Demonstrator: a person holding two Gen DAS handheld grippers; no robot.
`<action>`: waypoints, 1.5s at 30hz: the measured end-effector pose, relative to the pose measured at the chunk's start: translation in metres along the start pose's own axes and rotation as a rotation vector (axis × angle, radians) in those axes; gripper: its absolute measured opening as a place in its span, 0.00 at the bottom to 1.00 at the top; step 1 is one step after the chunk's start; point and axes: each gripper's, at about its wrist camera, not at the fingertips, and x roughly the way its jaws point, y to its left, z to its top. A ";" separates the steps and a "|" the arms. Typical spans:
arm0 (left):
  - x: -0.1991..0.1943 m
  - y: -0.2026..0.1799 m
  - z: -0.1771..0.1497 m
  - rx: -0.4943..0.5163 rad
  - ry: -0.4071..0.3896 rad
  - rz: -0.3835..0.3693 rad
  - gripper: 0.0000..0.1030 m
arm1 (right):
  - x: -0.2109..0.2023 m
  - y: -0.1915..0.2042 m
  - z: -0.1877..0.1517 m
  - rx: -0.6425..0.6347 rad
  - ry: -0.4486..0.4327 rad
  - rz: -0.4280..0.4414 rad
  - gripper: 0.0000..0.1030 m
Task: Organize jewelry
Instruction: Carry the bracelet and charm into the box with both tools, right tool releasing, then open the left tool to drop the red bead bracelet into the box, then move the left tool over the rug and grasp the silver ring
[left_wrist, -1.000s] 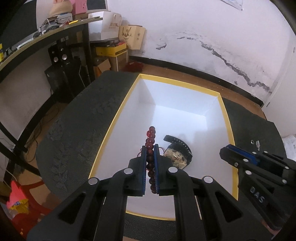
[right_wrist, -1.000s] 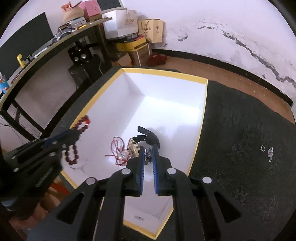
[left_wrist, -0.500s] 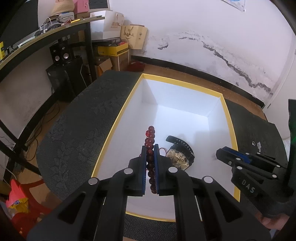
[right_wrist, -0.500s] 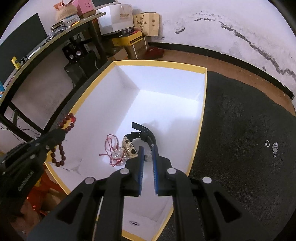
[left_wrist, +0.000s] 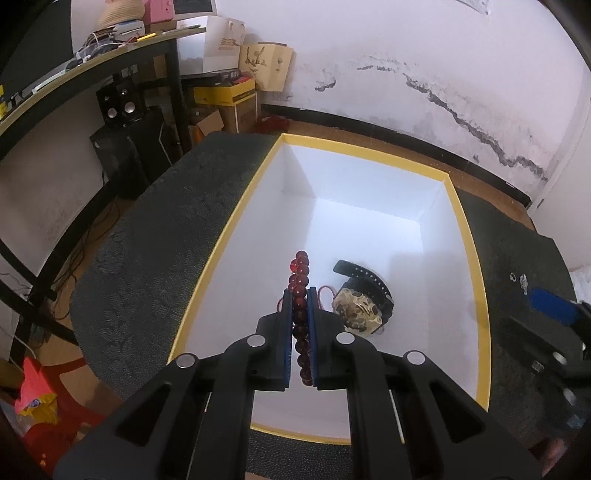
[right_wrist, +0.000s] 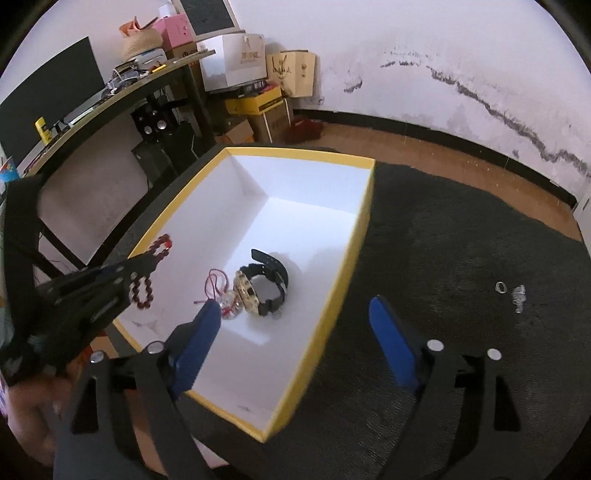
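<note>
Carrying the bead bracelet (left_wrist: 300, 295) clamped tight in my left gripper (left_wrist: 299, 295), I hung it over the box (left_wrist: 229, 236). My right gripper (right_wrist: 295, 306) gaped wide, empty. Next: drop beads near the watch (right_wrist: 264, 286); ring (right_wrist: 500, 286) waited at 3 o'clock.

Too small to identify — two pale trinkets (right_wrist: 511, 291) on the dark counter (right_wrist: 461, 258); red cord (left_wrist: 325, 295) partly hidden behind the jaws — right gripper (left_wrist: 550, 310) blurred.
</note>
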 end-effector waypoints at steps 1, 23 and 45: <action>0.001 -0.001 -0.001 0.003 0.001 0.002 0.07 | -0.006 -0.002 -0.003 -0.001 -0.009 -0.001 0.86; 0.026 -0.018 -0.017 0.057 0.028 0.025 0.07 | -0.155 -0.104 -0.103 0.081 -0.126 -0.130 0.87; 0.017 -0.041 -0.020 0.095 -0.047 0.059 0.87 | -0.205 -0.153 -0.137 0.201 -0.177 -0.151 0.87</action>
